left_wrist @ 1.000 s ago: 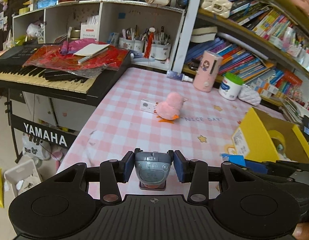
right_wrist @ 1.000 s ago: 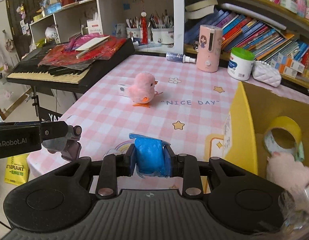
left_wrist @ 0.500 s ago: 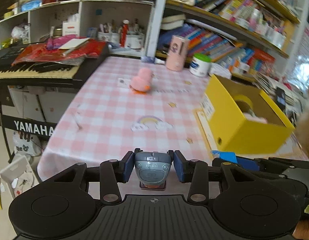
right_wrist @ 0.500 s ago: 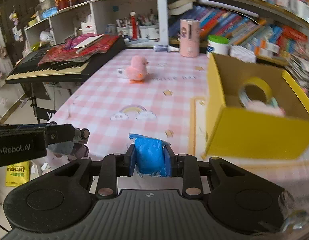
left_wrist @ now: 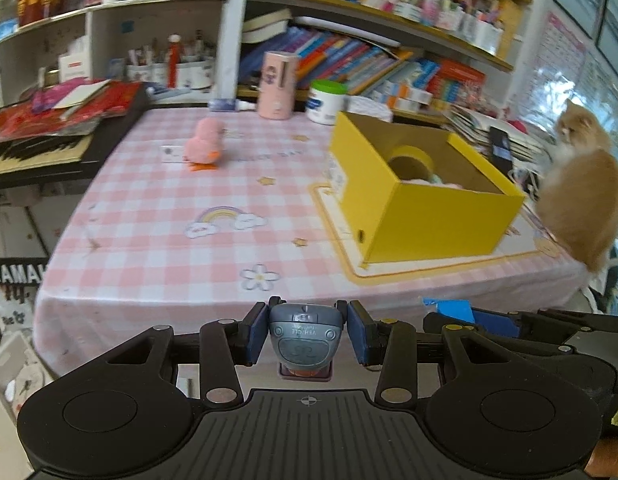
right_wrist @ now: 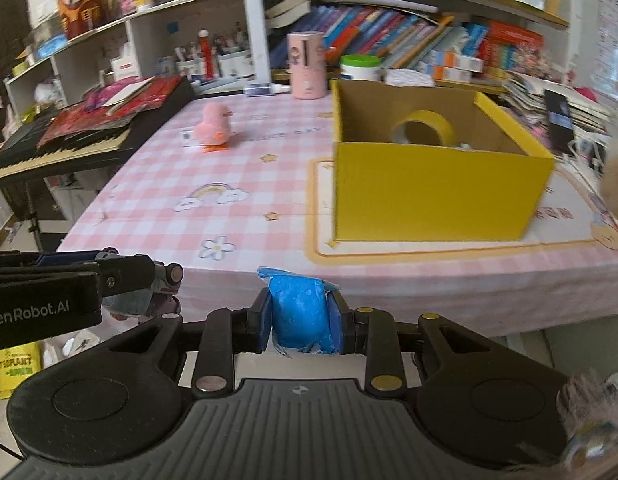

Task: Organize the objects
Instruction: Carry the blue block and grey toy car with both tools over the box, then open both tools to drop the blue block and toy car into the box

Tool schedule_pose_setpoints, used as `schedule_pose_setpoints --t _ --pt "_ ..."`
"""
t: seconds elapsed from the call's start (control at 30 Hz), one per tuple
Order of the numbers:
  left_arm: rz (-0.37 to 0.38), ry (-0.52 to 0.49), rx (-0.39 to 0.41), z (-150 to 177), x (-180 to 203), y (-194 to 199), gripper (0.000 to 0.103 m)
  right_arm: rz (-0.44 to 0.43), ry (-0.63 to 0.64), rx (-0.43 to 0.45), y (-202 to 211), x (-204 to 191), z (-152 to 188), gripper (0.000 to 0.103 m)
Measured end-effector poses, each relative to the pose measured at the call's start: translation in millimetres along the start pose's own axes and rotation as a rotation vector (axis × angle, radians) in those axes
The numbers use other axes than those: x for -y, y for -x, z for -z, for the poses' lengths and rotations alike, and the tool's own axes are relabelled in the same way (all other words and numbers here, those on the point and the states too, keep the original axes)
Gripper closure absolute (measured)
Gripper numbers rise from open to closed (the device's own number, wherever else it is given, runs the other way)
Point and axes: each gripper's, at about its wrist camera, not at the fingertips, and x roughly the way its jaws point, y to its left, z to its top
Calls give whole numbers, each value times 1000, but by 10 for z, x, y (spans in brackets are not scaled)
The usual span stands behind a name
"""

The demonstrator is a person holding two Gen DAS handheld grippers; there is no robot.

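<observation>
My left gripper (left_wrist: pixel 307 334) is shut on a small grey toy vehicle (left_wrist: pixel 305 336), held off the near edge of the pink checked table (left_wrist: pixel 181 256). In the right wrist view my right gripper (right_wrist: pixel 302 318) is shut on a blue packet (right_wrist: pixel 299 310); the left gripper (right_wrist: pixel 141 288) shows at its left with the grey toy. An open yellow box (right_wrist: pixel 437 184) stands on the table's right part with a yellow tape roll (right_wrist: pixel 423 130) inside. A pink chick toy (left_wrist: pixel 203 146) stands further back. In the left wrist view the right gripper (left_wrist: pixel 461 314) reaches in at the right.
A keyboard (left_wrist: pixel 33 148) covered with red wrapping stands left of the table. Shelves with books, pen cups, a pink canister (left_wrist: pixel 275 86) and a white jar (left_wrist: pixel 327 98) line the back. An orange cat (left_wrist: pixel 581 196) sits at the table's right edge. A black phone (right_wrist: pixel 561 120) lies behind the box.
Both grippers have drawn back from over the table to beyond its near edge and swung right, each keeping its object. The yellow box has come fully into view, and a cat shows at the right.
</observation>
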Motion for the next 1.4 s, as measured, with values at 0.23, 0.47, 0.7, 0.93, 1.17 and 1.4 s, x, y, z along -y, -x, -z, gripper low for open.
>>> schedule_pose_setpoints --t 0.23,0.47,0.7,0.93,1.17,1.4 --pt "75 -68 -17 -56 379 -158 62 67 -64 -4 96 338 72 76" --pt "116 -110 -29 -172 739 -339 62 107 -119 -10 116 723 75 76" --pt "125 -132 24 -487 1029 -497 62 116 -155 12 44 1121 -120 76" --pt "104 -138 127 -947 1263 -689 62 116 -144 155 21 1539 -579 76" --pt "16 -127 150 -1278 1427 -1149 62 85 -68 239 -183 1905 -1100 76" --pt "-70 -143 61 -1268 1514 -1642 62 18 -22 203 -511 2094 -1300 76"
